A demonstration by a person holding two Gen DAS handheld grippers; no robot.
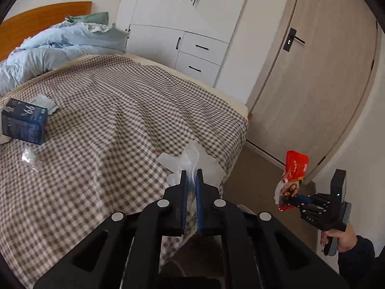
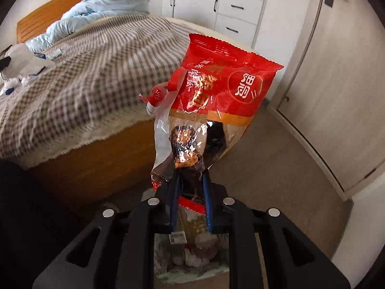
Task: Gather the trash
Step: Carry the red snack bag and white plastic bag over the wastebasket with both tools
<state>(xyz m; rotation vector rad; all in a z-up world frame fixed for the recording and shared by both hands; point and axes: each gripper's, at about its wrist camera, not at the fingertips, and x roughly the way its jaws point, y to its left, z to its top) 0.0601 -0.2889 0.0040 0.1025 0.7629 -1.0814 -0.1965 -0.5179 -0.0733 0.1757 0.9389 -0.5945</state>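
Both cameras ride behind their claws, tilted downward: the left looks across the bed (image 1: pixel 120 101) from close above its near corner, the right from lower beside it; both share bed, wardrobe (image 1: pixel 182 24) and door (image 1: pixel 312 84)

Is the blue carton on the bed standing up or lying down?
Lying down: the blue carton rests on its side on the checkered bedspread, its print sideways.

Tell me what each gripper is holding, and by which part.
Left gripper: shut on crumpled white plastic, pinched near its bottom. Right gripper: shut on a red snack bag, gripped by its lower clear end.
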